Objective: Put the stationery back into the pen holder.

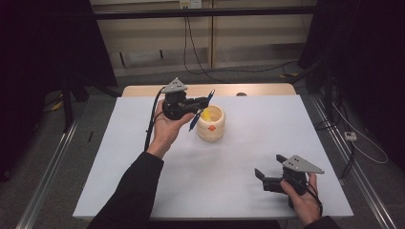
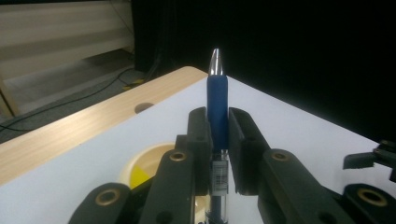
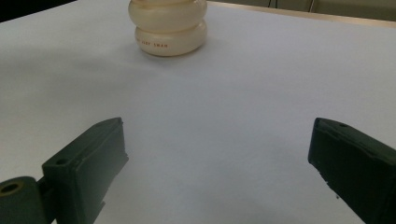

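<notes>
Blue pen point(image 2: 217, 109) sits clamped between the jaws of the left hand-held gripper point(image 1: 203, 101), which is closed on its barrel; in the left gripper view the pen's long axis runs straight along the jaws, silver tip pointing away from the camera and the clear end cut off at the bottom edge. Nearest the person, the right hand-held gripper point(image 1: 268, 170) rests low over the near right part of the white table point(image 1: 267, 138), its jaws standing wide apart with nothing between them, well apart from everything else. Farther off, in the high view, the left one hangs just beside and above the cream ribbed cup point(image 1: 211, 122), and the pen slants down across the cup's left rim, one end up by the jaws, the other lower toward the table. I judge the coming move turns on that relation: the cup's mouth lies just to the right of and below the pen, and the left hand is far the nearer. Something yellow point(image 1: 206, 115) lies inside the cup, too small to identify. Whether the pen's lower end touches the cup wall cannot be told.
</notes>
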A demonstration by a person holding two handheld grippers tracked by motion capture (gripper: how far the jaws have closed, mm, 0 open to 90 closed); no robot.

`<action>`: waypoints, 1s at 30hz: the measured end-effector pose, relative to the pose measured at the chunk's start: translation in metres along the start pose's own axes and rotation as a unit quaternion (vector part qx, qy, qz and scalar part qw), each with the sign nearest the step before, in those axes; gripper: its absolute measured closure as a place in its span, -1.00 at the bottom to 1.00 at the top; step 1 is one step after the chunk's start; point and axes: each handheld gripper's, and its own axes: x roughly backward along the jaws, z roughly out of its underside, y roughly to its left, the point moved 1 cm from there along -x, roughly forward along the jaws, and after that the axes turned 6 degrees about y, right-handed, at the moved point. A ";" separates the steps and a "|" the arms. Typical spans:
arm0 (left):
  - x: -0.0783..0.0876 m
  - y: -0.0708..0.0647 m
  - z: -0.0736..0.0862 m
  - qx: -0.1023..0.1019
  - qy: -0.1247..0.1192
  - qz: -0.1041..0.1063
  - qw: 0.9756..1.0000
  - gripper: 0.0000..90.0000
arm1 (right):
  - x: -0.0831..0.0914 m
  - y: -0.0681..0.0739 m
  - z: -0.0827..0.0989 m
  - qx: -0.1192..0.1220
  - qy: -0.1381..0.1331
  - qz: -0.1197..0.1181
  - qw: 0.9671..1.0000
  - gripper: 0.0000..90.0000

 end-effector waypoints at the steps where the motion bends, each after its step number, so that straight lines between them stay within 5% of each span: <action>1: 0.000 0.000 -0.001 0.000 0.000 -0.001 1.000 0.78 | 0.000 0.000 0.000 0.000 0.000 0.000 1.000 -0.91; 14: -0.019 0.000 -0.027 -0.018 -0.008 -0.018 1.000 0.78 | 0.000 0.000 0.000 -0.001 -0.001 0.001 1.000 -0.91; 30: -0.059 0.013 -0.027 0.003 0.001 -0.024 1.000 0.78 | 0.002 -0.001 0.001 -0.007 -0.003 0.001 1.000 -0.91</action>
